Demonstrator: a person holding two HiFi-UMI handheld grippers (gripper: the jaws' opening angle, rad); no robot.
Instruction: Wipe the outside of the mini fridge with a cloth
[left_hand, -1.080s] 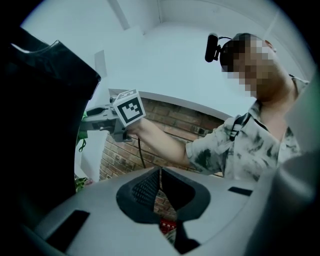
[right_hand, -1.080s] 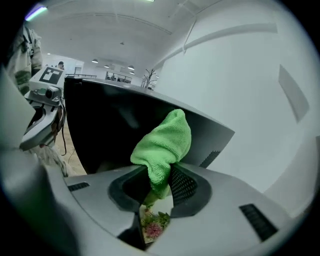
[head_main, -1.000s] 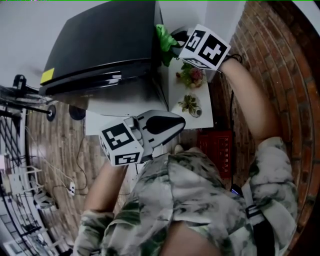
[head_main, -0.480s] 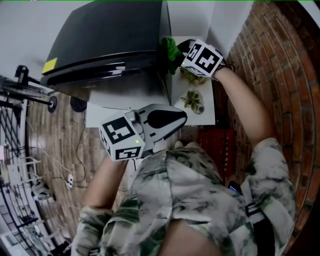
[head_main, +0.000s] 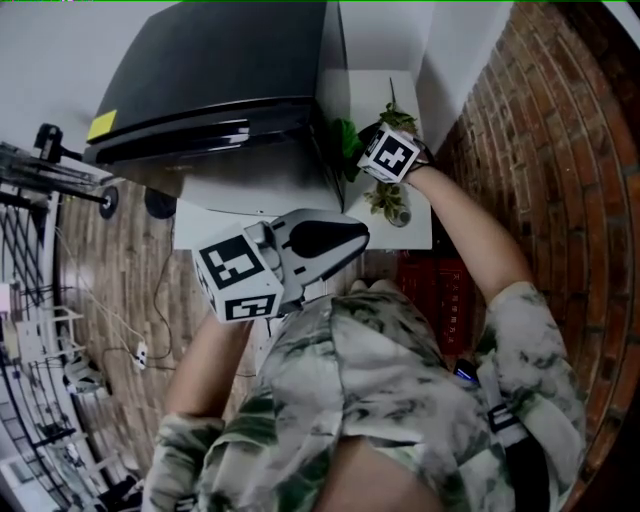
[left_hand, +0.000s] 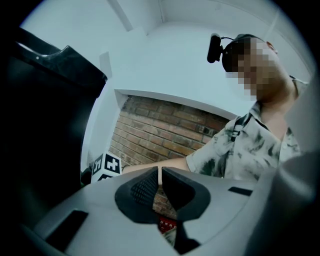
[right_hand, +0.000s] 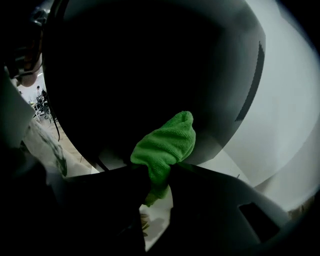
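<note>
The black mini fridge (head_main: 215, 85) fills the upper left of the head view and looms dark in the right gripper view (right_hand: 150, 65). My right gripper (head_main: 360, 160) is shut on a green cloth (right_hand: 165, 142), which presses against the fridge's right side wall, low down near the white shelf; the cloth (head_main: 347, 140) peeks out beside the marker cube. My left gripper (left_hand: 159, 177) is held near my chest, away from the fridge, jaws shut with nothing between them.
A white shelf (head_main: 420, 235) to the right of the fridge carries two small potted plants (head_main: 388, 203) close under my right arm. A brick wall (head_main: 540, 130) runs along the right. A red crate (head_main: 435, 290) sits below the shelf. Cables and a metal rack (head_main: 40, 330) lie at left.
My right gripper has slid the green cloth down the fridge's right side wall, from near the top edge toward the shelf. The left gripper has barely moved.
</note>
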